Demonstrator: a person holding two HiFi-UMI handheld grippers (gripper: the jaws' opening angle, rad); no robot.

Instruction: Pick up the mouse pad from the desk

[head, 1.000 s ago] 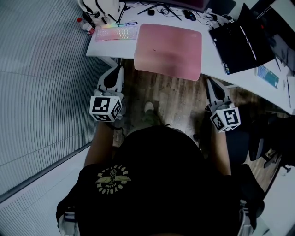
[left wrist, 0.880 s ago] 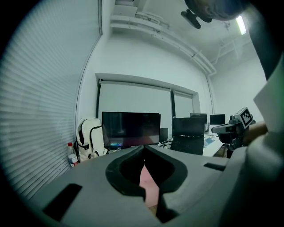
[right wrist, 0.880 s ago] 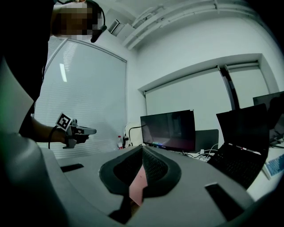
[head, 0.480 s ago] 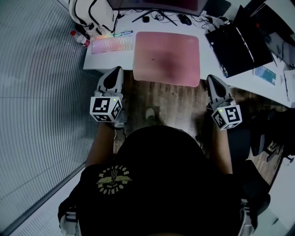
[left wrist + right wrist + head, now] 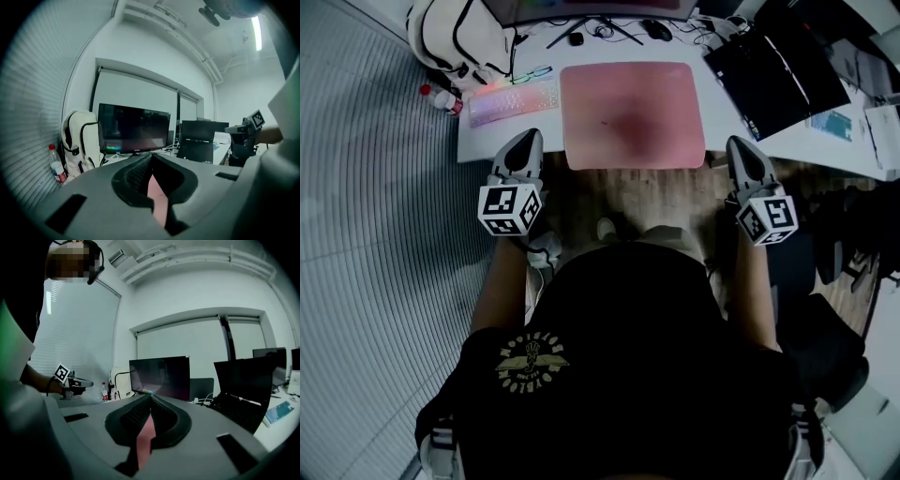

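The left gripper [image 5: 528, 141] has its jaws pressed together at the tips. In the left gripper view they meet in a closed seam, and only a pink sliver shows through the slot below it. The right gripper [image 5: 739, 147] is closed in the same way, its jaws tip to tip, with a like pink strip in the slot under them. Both grippers are held out in front of the person and point toward the desk [image 5: 722, 112], each with its marker cube toward the body.

The left gripper's tip sits at the desk's near edge, just left of the near left corner of the mouse pad [image 5: 633, 112]. The right gripper's tip sits at the same edge, just right of the pad's near right corner. Whether either tip touches the pad cannot be told.

The mouse pad is pink and lies flat between the two grippers. It is at the middle of the desk's near edge, and its front border runs along or slightly past that edge.

A light keyboard [image 5: 514, 101] lies left of the pad. Beyond it, at the desk's far left corner, are a small bottle [image 5: 439, 97] and a white backpack [image 5: 457, 37]. An open black laptop [image 5: 778, 75] sits right of the pad. A dark monitor [image 5: 133, 129] stands along the far edge.
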